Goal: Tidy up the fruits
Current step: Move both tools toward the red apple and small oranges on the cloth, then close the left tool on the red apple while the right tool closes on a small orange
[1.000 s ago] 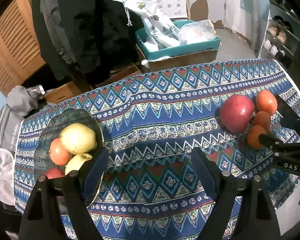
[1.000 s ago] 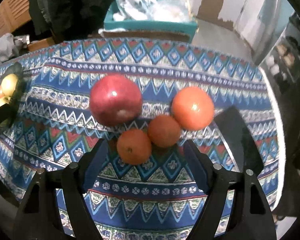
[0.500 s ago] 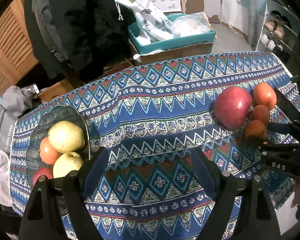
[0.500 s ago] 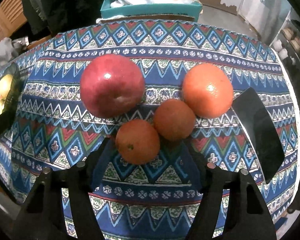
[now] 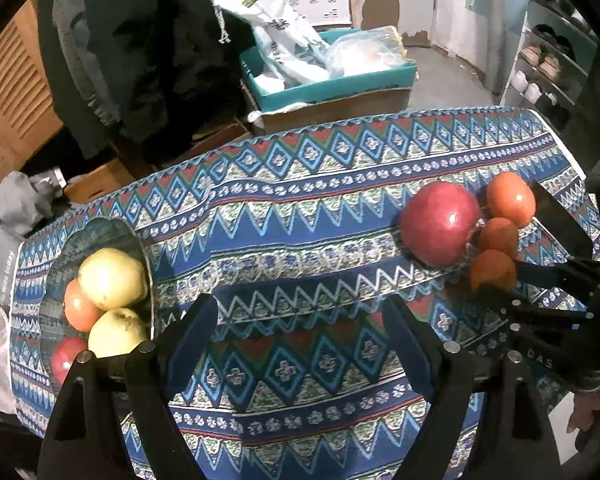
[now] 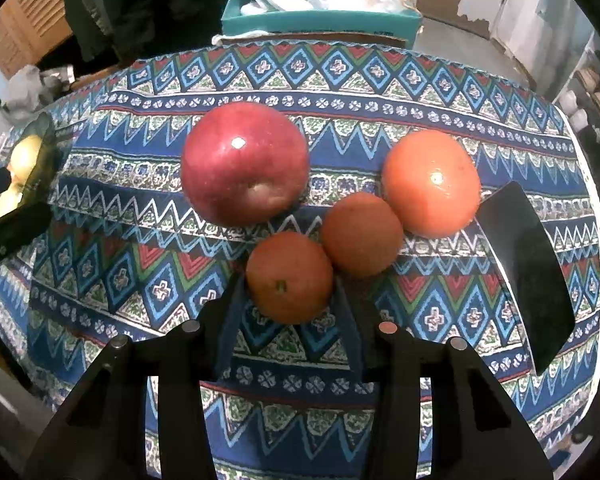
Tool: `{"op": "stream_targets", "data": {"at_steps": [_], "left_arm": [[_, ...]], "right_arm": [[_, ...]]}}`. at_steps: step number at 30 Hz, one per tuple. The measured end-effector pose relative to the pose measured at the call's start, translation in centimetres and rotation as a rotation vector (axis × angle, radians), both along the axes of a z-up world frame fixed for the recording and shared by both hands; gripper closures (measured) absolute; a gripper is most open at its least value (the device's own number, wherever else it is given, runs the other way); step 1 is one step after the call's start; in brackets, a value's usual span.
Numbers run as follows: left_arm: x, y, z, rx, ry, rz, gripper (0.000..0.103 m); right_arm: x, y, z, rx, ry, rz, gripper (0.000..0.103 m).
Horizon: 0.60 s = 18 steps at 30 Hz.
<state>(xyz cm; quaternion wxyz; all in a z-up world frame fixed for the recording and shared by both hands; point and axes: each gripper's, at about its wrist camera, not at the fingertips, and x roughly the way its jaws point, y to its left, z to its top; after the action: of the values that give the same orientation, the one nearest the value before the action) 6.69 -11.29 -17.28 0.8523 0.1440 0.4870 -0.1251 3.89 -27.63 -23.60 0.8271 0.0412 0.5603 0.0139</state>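
Four fruits sit grouped at the right end of the bench [image 6: 380, 80]: a red apple [image 6: 244, 162], a large orange [image 6: 432, 182] and two small ones. Compared with a second ago, the right claw [image 6: 290, 300] has come forward and narrowed from wide open until its fingers flank the nearest small orange [image 6: 288, 276]. In the right wrist view both pads look to be touching or nearly touching its sides, though whether they are pressing yet I cannot tell. The orange rests on the patterned cloth, touching the other small orange [image 6: 362, 234] behind it. I judge this to be the grasp itself, so a lift and carry should follow.

The left claw [image 5: 300, 340] has drifted slightly over the last second; it hangs wide open and empty above the middle of the bench. To its left, the dark glass dish [image 5: 100, 232] holds two yellow-green apples [image 5: 112, 278], an orange fruit and something red, so that dish is likely the destination. A dark flat object [image 6: 528, 272] lies just beside the large orange
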Motion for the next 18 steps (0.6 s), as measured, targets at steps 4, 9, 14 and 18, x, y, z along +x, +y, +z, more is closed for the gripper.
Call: {"op": "stream_targets", "data": {"at_steps": [4,9,14,18], "left_arm": [[0.1,-1.2,0.3,-0.018,0.0,-0.02,0.017],[0.3,-2.9,0.4,-0.032,-0.005,-0.054,0.017],[0.6,-4.7,0.5,-0.047,-0.009,-0.101,0.017],[1.0,-6.5,0.1,-0.039,-0.014,-0.139,0.017]], "right_arm": [[-1.4,-1.2,2.1,-0.005,-0.047,-0.007,0.061],[-1.7,-2.8,4.3,-0.036,-0.098,-0.03,0.063],[-2.0,-4.9,4.9,-0.03,-0.123,-0.078,0.069],[-2.1,-6.4,5.4,-0.012,-0.162,-0.104,0.079]]}}
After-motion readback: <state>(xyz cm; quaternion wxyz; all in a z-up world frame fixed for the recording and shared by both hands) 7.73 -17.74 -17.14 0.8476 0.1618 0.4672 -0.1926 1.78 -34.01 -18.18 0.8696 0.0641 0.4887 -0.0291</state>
